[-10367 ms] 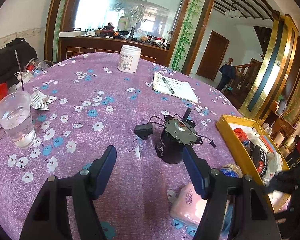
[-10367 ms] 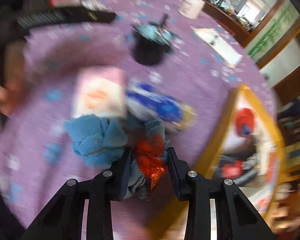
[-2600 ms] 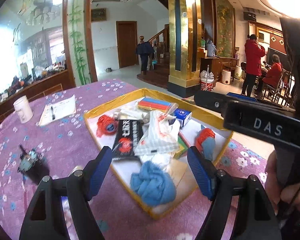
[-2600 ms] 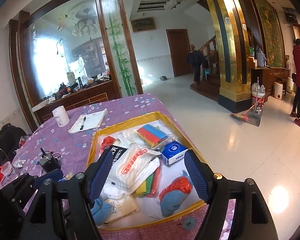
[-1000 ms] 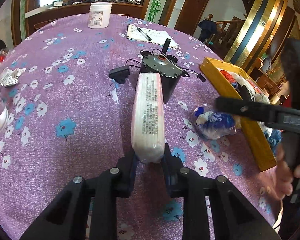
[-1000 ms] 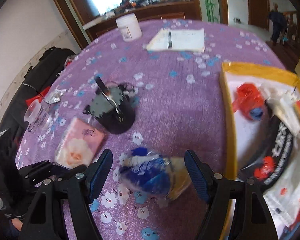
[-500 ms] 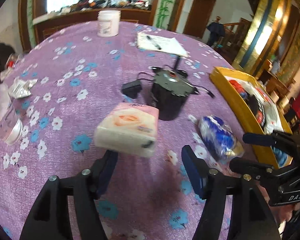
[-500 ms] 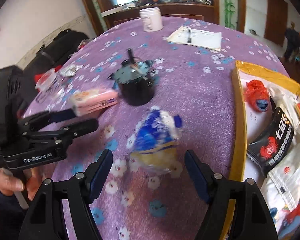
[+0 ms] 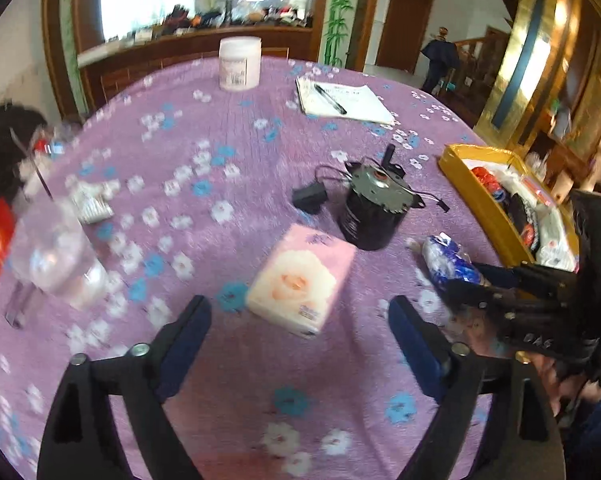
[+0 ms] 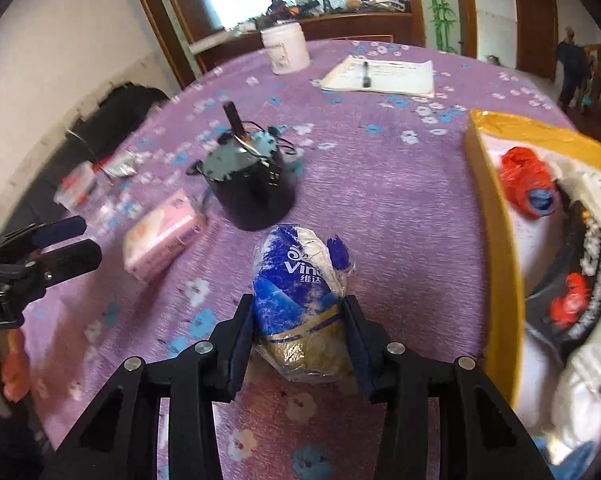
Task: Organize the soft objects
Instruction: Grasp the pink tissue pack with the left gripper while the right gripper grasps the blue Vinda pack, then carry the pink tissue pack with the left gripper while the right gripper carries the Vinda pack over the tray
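A pink tissue pack (image 9: pixel 302 280) lies on the purple flowered tablecloth just ahead of my left gripper (image 9: pixel 298 332), which is open and empty. It also shows in the right wrist view (image 10: pixel 162 236). My right gripper (image 10: pixel 298 320) is shut on a blue and gold wrapped tissue roll (image 10: pixel 300 300), which rests on the cloth; the roll shows at the right in the left wrist view (image 9: pixel 448 264). The yellow tray (image 10: pixel 496 240) holding several soft items stands to the right.
A black motor with wires (image 9: pixel 370 208) stands behind the pink pack. A plastic cup of water (image 9: pixel 56 256) is at the left. A white jar (image 9: pixel 239 63) and a notepad with a pen (image 9: pixel 342 100) lie at the far side.
My left gripper let go of the pink pack, which now lies flat on the cloth, and opened wide. My right gripper closed on the blue tissue roll.
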The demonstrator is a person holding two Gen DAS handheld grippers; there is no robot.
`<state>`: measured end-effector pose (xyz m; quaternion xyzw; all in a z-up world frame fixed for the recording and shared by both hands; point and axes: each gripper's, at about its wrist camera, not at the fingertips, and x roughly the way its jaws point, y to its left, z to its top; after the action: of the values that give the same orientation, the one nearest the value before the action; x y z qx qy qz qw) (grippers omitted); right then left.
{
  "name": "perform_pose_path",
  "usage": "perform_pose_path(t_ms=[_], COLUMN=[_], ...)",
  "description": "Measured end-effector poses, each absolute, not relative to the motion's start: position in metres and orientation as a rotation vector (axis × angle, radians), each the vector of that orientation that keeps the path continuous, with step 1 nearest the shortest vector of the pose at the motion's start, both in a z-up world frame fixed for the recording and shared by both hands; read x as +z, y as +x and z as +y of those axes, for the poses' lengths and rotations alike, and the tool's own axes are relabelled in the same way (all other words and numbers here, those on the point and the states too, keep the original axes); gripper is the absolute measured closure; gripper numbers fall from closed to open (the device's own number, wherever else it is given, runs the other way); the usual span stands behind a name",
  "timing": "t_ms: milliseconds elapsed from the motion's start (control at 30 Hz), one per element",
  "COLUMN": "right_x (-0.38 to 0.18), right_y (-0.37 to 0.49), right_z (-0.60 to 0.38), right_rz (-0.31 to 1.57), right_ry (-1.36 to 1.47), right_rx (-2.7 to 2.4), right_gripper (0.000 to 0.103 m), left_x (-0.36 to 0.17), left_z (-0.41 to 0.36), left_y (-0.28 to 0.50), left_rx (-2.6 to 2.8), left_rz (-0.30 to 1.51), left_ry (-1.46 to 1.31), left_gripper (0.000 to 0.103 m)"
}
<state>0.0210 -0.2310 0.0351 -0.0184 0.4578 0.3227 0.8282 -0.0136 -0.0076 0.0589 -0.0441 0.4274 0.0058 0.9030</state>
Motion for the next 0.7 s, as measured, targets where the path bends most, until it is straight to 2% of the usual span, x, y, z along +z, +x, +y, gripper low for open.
perform_pose_path(t_ms=[300,367,400,533,700], right_x=[0.039,0.040,0.040,0.043,0.049], right_y=[0.022,0.022,0.022,0.021,0.019], right_z=[-0.241,-0.242,-0.242,-0.243,-0.248], right_rz=[0.943,0.939,0.936,0.919,0.885], right_ry=[0.032,0.037,0.039,0.047,0.064], right_rx=[0.727,0.731,0.733,0.739,0.741], right_gripper=[0.057,0.057,0.057,0.057,0.057], left_x=[0.022,0.015,0.010,0.008,0.021], left_z=[-0.022,-0.023,-0.020,-0.016,-0.019], left_y=[0.034,0.037,0.039,0.034,0.020], left_rx=[-0.021,-0.010,-0.006,0.015,0.010], left_rz=[0.993,0.981,0.992,0.960,0.909], left_ry=[0.043,0.046,0.029,-0.006,-0.058], left_gripper=[0.009,0.021,0.044,0.049,0.050])
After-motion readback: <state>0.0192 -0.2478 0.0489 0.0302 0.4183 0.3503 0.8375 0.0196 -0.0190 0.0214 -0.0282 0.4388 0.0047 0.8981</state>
